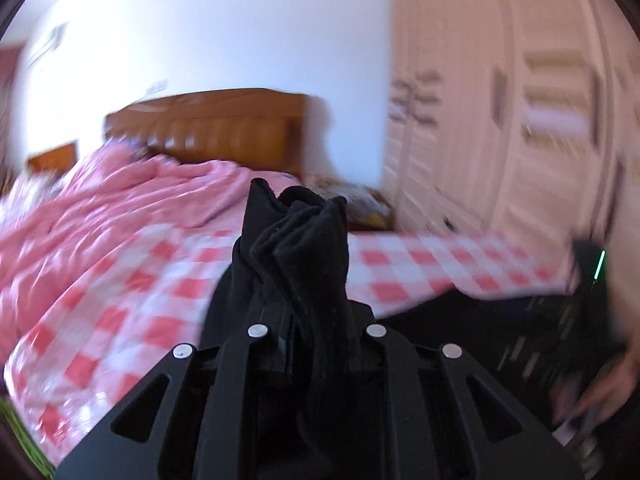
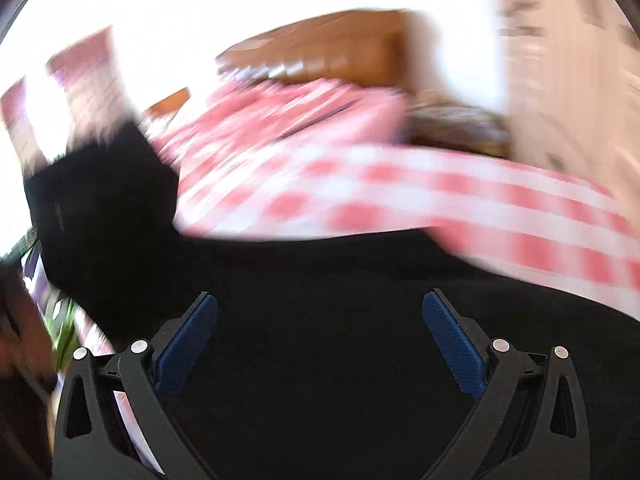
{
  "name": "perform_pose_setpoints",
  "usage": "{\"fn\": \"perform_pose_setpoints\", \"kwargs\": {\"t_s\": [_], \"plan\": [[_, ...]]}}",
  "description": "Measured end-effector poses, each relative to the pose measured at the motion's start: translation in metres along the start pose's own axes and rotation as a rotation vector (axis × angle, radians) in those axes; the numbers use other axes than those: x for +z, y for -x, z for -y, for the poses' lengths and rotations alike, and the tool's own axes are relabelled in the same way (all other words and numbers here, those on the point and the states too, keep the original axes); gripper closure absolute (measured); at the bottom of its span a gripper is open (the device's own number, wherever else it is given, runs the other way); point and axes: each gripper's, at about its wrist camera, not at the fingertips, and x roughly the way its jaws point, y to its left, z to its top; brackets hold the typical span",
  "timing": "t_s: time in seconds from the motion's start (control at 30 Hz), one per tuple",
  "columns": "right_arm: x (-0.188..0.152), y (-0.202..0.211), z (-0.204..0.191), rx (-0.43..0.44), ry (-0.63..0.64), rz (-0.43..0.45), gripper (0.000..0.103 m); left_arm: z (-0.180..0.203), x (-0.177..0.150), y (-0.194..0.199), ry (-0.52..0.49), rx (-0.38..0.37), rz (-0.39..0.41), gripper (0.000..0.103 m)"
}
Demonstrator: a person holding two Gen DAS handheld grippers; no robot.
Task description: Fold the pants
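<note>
Clearly my left claw (image 1: 298, 280) was clamped on a bunched handful of the black pants (image 1: 296, 248); the cloth stood up in a twisted wad between the closed jaws and hid the pads. I judged that grip was there to lift one end of the garment clear of the bed (image 1: 132, 280), so it could be carried across for a fold. My right claw (image 2: 320, 344) stood wide open, its blue pads (image 2: 452, 344) well apart and pressing on nothing, with a broad dark spread of the pants lying just beyond and beneath it. I read that as a claw held ready to pinch the other end, not yet committed. Past the cloth lay the red-and-white checked sheet (image 1: 420, 260), a rumpled pink quilt (image 1: 100, 208) farther up, and a wooden headboard (image 1: 208, 124) against the white wall. A pale wardrobe (image 1: 500, 140) stood at the side. Both views were smeared, so I could not tell seams or waistband apart
</note>
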Motion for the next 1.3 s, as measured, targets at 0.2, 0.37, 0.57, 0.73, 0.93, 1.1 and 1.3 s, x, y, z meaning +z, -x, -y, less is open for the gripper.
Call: {"fn": "perform_pose_setpoints", "kwargs": {"t_s": [0.2,0.37,0.57,0.73,0.93,1.1,1.3], "plan": [[-0.019,0.050,0.080,-0.095,-0.155,0.052,0.004,0.118,-0.063,-0.080,-0.225,-0.086,-0.195,0.088],[-0.035,0.042,0.094,-0.052,-0.195,0.012,0.004,0.148,-0.090,-0.080,-0.366,-0.167,-0.207,0.017],[-0.057,0.035,0.072,0.117,-0.250,-0.040,0.004,0.107,-0.077,-0.006,-0.306,-0.281,-0.088,0.008],[-0.072,-0.001,0.029,0.314,-0.282,-0.168,0.004,0.012,-0.090,0.013,-0.111,0.000,-0.124,0.007],[-0.073,-0.027,-0.022,0.400,-0.278,-0.236,0.004,-0.035,-0.119,0.029,-0.037,0.088,-0.166,0.007],[-0.065,-0.049,-0.042,0.335,-0.271,-0.259,0.010,-0.033,-0.133,0.022,-0.068,0.071,-0.191,0.007],[-0.060,0.003,-0.025,0.241,-0.256,-0.084,0.010,-0.034,-0.144,0.029,-0.116,0.093,-0.189,0.007]]}}
